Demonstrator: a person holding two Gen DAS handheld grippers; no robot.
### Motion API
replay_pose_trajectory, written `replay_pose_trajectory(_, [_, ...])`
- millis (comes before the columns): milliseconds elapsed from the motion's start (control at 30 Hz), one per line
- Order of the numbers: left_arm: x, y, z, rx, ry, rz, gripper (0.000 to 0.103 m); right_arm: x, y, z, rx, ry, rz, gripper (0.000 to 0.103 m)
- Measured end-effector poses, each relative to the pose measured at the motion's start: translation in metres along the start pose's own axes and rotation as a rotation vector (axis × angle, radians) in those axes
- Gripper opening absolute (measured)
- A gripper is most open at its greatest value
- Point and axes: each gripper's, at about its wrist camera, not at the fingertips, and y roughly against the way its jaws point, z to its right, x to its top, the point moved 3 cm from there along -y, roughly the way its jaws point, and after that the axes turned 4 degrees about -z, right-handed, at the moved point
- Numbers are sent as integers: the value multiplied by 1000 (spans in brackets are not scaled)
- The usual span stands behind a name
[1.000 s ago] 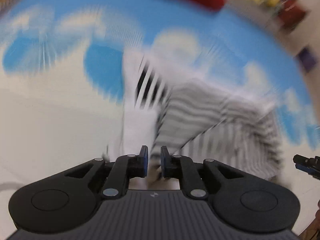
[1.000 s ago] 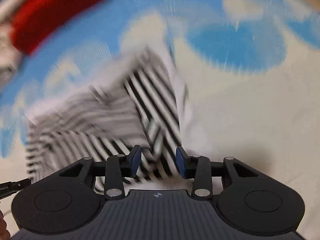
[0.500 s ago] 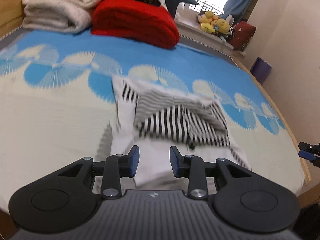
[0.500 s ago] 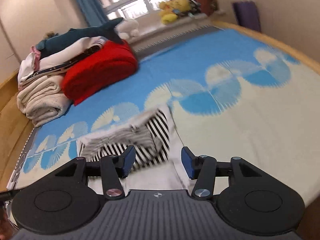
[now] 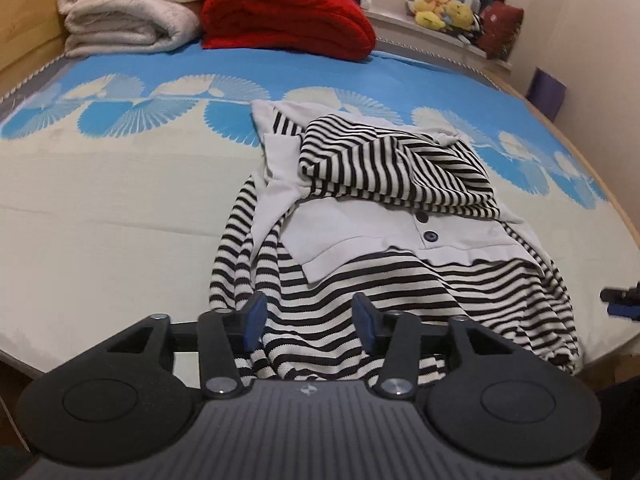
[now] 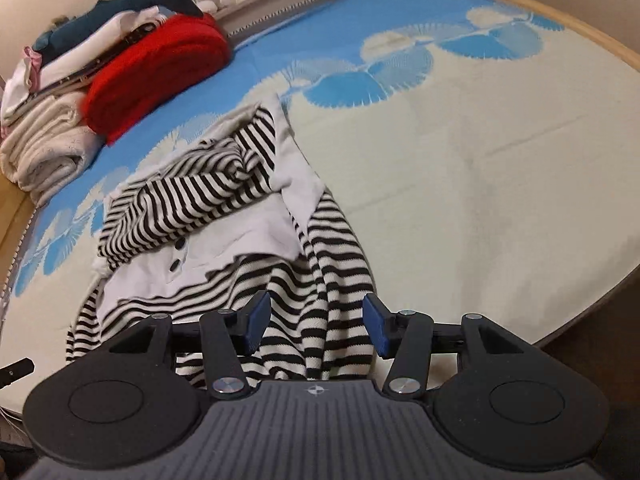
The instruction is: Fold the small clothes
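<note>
Two grippers hang over the near edge of the bed (image 5: 120, 216). The left gripper (image 5: 308, 318) and the right gripper (image 6: 316, 322) each have two blue pads, and both sets of jaws are opening with nothing pinched, just above one striped top (image 5: 400, 280). The top lies rumpled near the bed's edge: soft knit, black and white stripes, a plain white panel with two dark round buttons (image 5: 430, 236). Behind it sit one fuzzy red blanket (image 5: 288, 16) and one cream blanket (image 5: 128, 8), both folded.
</note>
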Motion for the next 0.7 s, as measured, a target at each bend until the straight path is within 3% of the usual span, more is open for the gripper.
replay_pose_trajectory(33, [-5, -8, -4, 1, 26, -7, 62, -1, -6, -1, -14, 9, -15, 59])
replay_pose_trajectory(67, [-7, -21, -7, 46, 51, -75, 62, -1, -12, -1, -21, 15, -29, 63])
replay_pose_trajectory(133, [-7, -34, -12, 89, 82, -126, 65, -3, -24, -3, -36, 35, -63, 65])
replay_pose_trajectory(200, [-9, -44, -17, 128, 92, -177, 79, -6, -35, -4, -52, 38, -96, 66])
replay_pose_trajectory(333, [-12, -59, -27, 67, 187, -250, 81, -10, -53, 1, -62, 3, -157, 69])
replay_pose_trajectory(700, [-19, -80, -33, 75, 267, -312, 82, -22, -73, 7, -134, -19, -223, 76])
